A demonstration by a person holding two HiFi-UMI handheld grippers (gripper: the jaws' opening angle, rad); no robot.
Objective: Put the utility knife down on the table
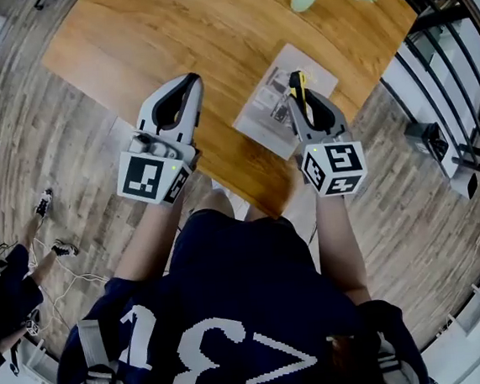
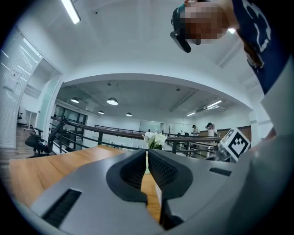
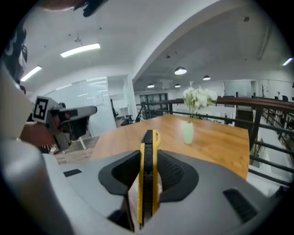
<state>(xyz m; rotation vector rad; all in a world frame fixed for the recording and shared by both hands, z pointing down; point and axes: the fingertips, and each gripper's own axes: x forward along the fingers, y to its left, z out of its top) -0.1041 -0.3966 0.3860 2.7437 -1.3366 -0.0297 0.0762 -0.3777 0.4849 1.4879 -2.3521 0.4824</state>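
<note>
Your right gripper [image 1: 300, 88] is clamped on the utility knife [image 1: 296, 83], while your left gripper [image 1: 184, 84] has its jaws drawn together on nothing. From the head view, both are held out over the near edge of the table [image 1: 141, 44]. The right one hovers over a printed sheet [image 1: 268, 115] lying on the wood. As far as this angle lets you judge, the knife runs along the jaws and is above the surface, not resting on it. The left one sits well apart to the side, probably parked there to keep it clear of the work.

In the left gripper view, only a thin slit shows between the ribbed pads, with tabletop and white flowers [image 2: 154, 137] beyond. It carries nothing.

In the right gripper view, the yellow-and-black knife stands on edge between the pads, its end sticking out past them toward the green vase [image 3: 189, 132]. That edge-on grip holds it steady. You will likely need to lower and tilt it toward the wood before parting the jaws, so it lands flat instead of dropping.
</note>
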